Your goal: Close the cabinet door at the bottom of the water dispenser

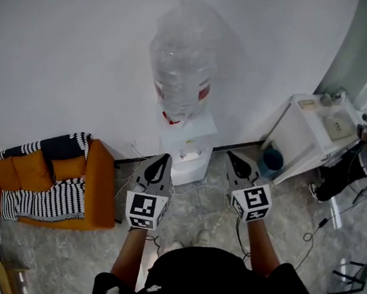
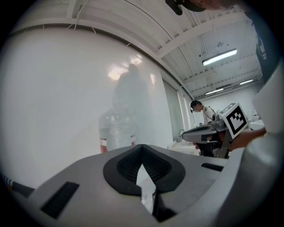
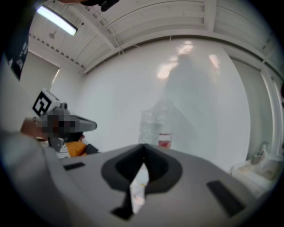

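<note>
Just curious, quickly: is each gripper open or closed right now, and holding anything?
Left gripper: closed, holding nothing.
Right gripper: closed, holding nothing.

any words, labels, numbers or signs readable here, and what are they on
No text can be read in any view.
Too blurred to read: the red label on the water bottle.
No letters, only black-and-white square patterns: the left marker cube and the right marker cube.

The person's bare left forearm (image 1: 131,257) and right forearm (image 1: 261,245) reach forward from the black-clad torso (image 1: 196,279), side by side, holding the grey left gripper (image 1: 164,157) and grey right gripper (image 1: 231,155) level, each with its black fingers (image 2: 125,166) closed together on nothing.
</note>
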A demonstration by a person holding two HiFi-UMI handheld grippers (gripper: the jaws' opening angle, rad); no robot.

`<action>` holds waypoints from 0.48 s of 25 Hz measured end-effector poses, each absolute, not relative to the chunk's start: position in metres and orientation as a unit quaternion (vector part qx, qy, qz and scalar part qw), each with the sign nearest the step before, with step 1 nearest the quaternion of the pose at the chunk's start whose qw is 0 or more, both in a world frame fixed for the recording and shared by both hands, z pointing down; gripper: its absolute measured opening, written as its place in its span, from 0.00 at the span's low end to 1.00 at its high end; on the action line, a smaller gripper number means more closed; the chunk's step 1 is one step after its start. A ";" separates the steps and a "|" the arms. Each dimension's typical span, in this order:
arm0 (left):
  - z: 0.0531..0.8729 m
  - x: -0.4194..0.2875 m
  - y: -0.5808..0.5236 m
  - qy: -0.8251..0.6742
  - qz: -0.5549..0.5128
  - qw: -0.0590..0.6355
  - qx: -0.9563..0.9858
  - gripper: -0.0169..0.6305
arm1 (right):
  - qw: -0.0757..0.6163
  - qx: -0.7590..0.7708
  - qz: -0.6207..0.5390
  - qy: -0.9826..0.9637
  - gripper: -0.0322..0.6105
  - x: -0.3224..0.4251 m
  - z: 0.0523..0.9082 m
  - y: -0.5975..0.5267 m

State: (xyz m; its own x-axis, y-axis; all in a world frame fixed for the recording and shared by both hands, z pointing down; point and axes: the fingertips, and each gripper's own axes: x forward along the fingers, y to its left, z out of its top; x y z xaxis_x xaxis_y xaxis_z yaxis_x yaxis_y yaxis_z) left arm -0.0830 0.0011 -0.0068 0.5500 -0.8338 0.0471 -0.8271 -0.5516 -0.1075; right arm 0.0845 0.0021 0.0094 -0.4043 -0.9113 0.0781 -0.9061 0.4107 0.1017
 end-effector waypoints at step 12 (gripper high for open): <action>-0.030 -0.089 0.012 0.476 -0.028 0.043 -0.878 0.04 | 0.054 0.541 -0.039 -0.838 0.10 0.078 -0.010 0.010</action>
